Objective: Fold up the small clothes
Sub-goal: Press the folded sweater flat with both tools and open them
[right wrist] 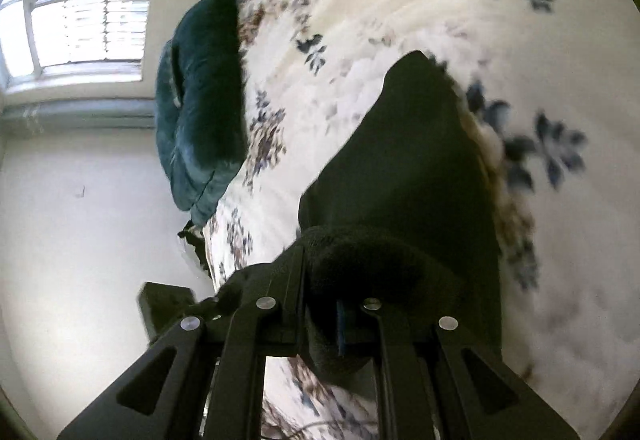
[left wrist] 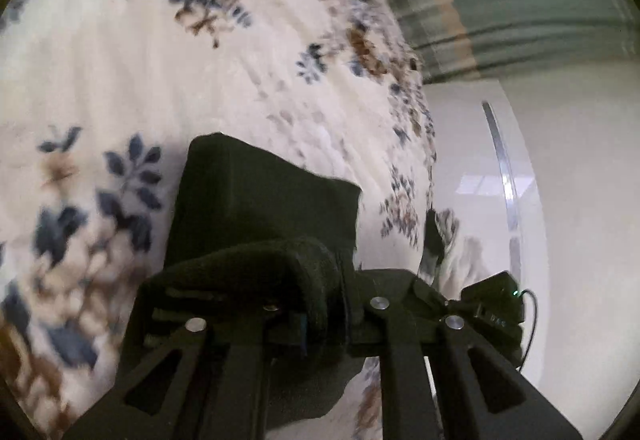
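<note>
Both the left gripper (left wrist: 316, 304) and right gripper (right wrist: 340, 304) are clenched on a dark cloth (right wrist: 408, 175), which hangs forward of the jaws above the bedspread (left wrist: 168, 79), apparently lifted taut for folding.

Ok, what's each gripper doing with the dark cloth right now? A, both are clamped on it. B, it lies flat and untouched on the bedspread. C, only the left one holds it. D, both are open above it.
A: the left gripper and the right gripper each have a thick fold of the dark garment pinched between their fingers, over the floral bedspread.
</note>
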Motion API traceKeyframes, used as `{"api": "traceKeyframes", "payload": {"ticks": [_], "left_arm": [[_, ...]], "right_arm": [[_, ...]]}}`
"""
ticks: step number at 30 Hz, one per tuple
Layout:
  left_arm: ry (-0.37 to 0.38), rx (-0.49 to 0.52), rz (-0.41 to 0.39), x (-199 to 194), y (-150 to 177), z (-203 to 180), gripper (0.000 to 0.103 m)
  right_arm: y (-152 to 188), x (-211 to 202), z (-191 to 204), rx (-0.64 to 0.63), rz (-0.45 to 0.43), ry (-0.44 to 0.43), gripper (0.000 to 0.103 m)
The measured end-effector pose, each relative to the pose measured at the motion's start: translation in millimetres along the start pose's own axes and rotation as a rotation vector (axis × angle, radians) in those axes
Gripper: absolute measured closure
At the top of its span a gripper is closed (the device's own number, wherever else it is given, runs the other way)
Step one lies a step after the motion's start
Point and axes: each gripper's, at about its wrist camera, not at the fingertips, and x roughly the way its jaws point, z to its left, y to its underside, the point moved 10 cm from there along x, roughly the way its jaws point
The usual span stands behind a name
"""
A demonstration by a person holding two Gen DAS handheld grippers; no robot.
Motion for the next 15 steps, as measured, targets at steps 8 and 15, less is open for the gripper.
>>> {"api": "traceKeyframes", "payload": {"ticks": [8, 15], "left_arm": [[0.083, -0.144, -0.082, 21.5, -74.8, 19.0, 0.051], [-0.243, 0.225, 0.007, 41.4, -74.0, 16.7, 0.042]], "right_arm": [[-73.3, 22.9, -8.1, 0.140, -0.084, -0.097, 0.059], [-69.4, 24.9, -28.5, -0.078, -0.046, 0.223, 0.044]]}}
